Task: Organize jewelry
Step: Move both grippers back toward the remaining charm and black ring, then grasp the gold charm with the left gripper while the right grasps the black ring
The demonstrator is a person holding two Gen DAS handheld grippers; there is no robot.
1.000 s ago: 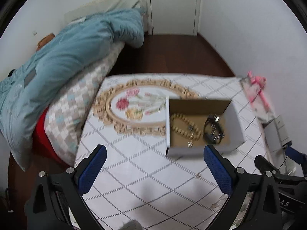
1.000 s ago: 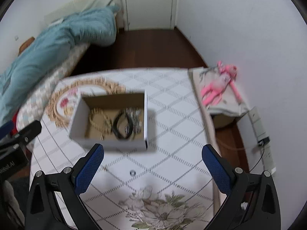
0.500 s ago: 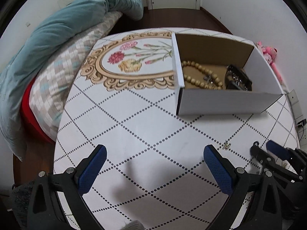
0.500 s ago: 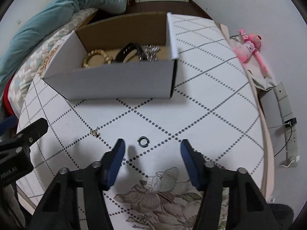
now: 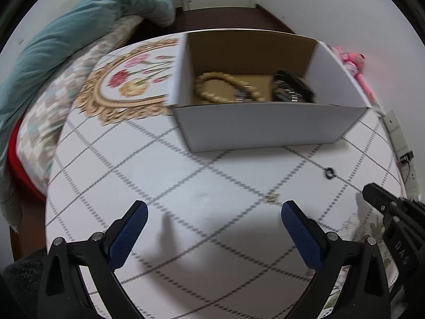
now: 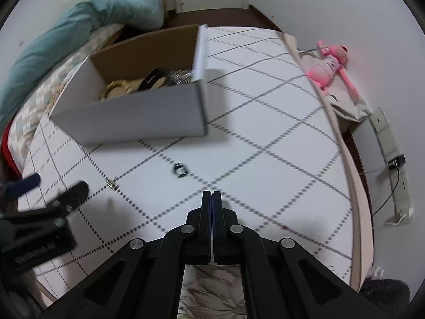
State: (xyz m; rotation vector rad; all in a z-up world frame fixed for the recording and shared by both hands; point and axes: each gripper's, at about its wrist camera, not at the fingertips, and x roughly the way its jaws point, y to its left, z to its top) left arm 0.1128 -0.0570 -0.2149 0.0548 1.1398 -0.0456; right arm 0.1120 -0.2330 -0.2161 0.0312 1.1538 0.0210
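- Left wrist view: the left gripper (image 5: 213, 228) stands wide open at the bottom of the frame, its blue pads well apart and nothing between them. Compared with a second ago it sits much lower over the white diamond-patterned tablecloth (image 5: 111, 175), and the box fills far more of the picture.
- A small gold earring (image 5: 271, 197) lies on the cloth just above the right-hand pad, and a dark ring (image 5: 329, 172) lies further toward the right edge, both outside the white cardboard box (image 5: 265, 127) at upper centre.
- Inside the box are a beaded bracelet (image 5: 225, 87) and a dark watch (image 5: 292, 87), blurred.
- Right wrist view: the right gripper (image 6: 212, 199) at lower centre now has its jaws pressed fully together, where a second ago they stood wide; nothing is caught between them.
- The ring (image 6: 180, 170) lies on the cloth just above and left of the closed tips, not touching them. The earring (image 6: 112, 184) is further left, near the left gripper (image 6: 47, 194).
- Judging by this, the two loose pieces remain to be boxed, and the closed tips look set to nudge or pin the ring rather than pinch it.
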